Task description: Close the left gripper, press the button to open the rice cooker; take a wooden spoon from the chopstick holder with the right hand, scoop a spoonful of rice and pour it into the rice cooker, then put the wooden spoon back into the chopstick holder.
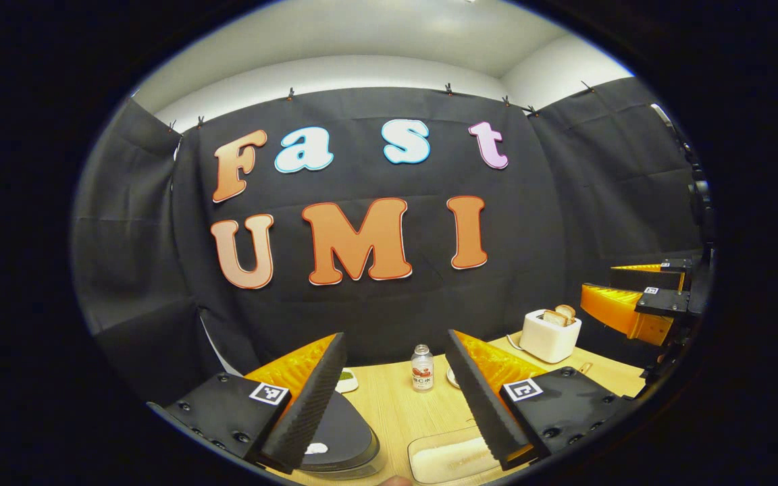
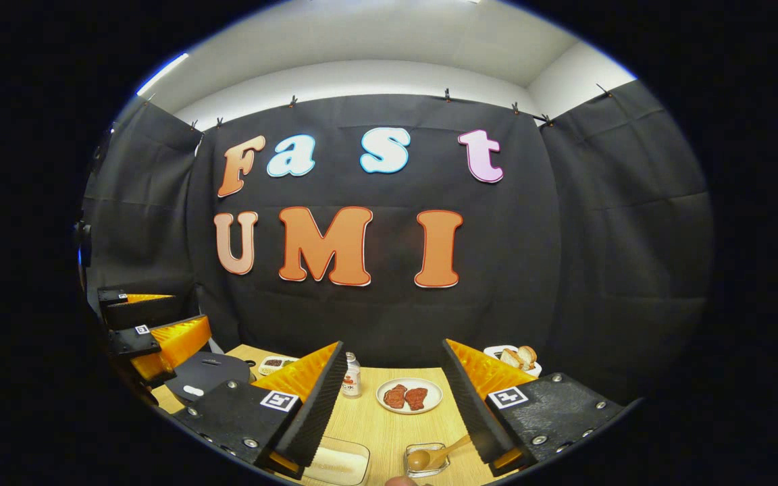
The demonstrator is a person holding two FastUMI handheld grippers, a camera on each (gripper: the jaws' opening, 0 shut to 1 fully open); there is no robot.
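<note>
Left tool held wide open above the bench, rice cooker under its left finger. Right tool equally open and empty, wooden spoon in its holder just below.

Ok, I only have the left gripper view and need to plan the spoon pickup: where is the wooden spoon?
Observer: The wooden spoon rests in a small clear holder, low between the right gripper's open fingers.
Operator: What's beyond it?
Observer: A white plate with two reddish pieces, farther along the table.
Operator: Which way does the handle lean?
Observer: Up toward the right in the right gripper view.
</note>
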